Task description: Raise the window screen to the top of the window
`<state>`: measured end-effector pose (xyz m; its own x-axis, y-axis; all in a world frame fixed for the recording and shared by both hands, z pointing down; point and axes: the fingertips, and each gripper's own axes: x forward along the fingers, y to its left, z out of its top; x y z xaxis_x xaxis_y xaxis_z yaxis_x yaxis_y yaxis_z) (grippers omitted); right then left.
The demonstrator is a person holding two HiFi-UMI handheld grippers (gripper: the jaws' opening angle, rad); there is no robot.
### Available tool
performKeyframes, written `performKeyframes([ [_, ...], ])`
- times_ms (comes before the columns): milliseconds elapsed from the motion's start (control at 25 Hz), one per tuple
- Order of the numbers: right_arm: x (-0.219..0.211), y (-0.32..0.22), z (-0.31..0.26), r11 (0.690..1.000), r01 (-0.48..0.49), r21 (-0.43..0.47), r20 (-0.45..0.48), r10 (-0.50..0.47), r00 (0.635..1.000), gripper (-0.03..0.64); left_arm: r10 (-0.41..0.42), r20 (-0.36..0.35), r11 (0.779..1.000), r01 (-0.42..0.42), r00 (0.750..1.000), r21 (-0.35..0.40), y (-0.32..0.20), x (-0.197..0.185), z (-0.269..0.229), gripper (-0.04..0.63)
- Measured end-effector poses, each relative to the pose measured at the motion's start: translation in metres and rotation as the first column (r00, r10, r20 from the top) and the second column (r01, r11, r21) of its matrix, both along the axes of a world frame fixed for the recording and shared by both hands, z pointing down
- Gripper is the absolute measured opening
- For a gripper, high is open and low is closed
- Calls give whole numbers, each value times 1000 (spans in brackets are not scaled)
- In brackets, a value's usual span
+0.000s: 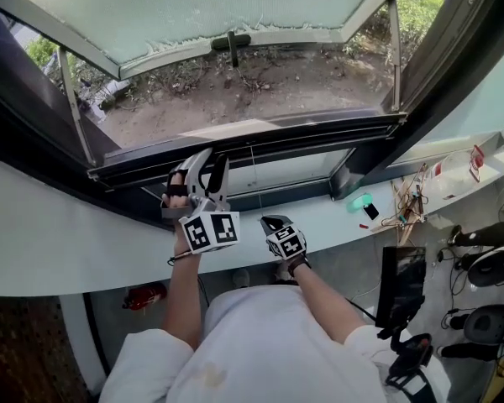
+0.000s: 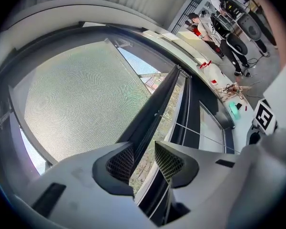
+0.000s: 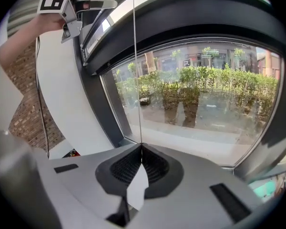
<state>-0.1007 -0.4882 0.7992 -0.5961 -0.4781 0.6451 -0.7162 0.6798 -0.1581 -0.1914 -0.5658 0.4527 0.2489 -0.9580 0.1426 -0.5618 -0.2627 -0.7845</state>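
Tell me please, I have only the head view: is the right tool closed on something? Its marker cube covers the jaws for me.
Observer: Yes. In the right gripper view the right tool is shut on a thin cord, which runs straight up from between its jaws.
Operator: And the left tool, does it grip the dark bar?
Observer: No. In the left gripper view the left tool has its jaws apart and the pads press on nothing. The bar only shows through the gap.
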Motion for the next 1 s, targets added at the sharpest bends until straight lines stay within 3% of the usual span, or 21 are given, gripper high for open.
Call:
performKeyframes([
  [600, 4, -16, -31, 996, -44, 71, 74, 39, 996, 3, 4, -101, 997, 3, 995, 75, 1, -5, -43, 115],
  [800, -3, -22, -52, 992, -46, 114, 108, 33, 994, 3, -1, -100, 993, 12, 995, 114, 1, -6, -66, 115],
  [1000, -6, -21, -60, 992, -37, 125, 126, 21, 992, 3, -3, -73, 994, 11, 997, 108, 0, -6, -73, 115],
])
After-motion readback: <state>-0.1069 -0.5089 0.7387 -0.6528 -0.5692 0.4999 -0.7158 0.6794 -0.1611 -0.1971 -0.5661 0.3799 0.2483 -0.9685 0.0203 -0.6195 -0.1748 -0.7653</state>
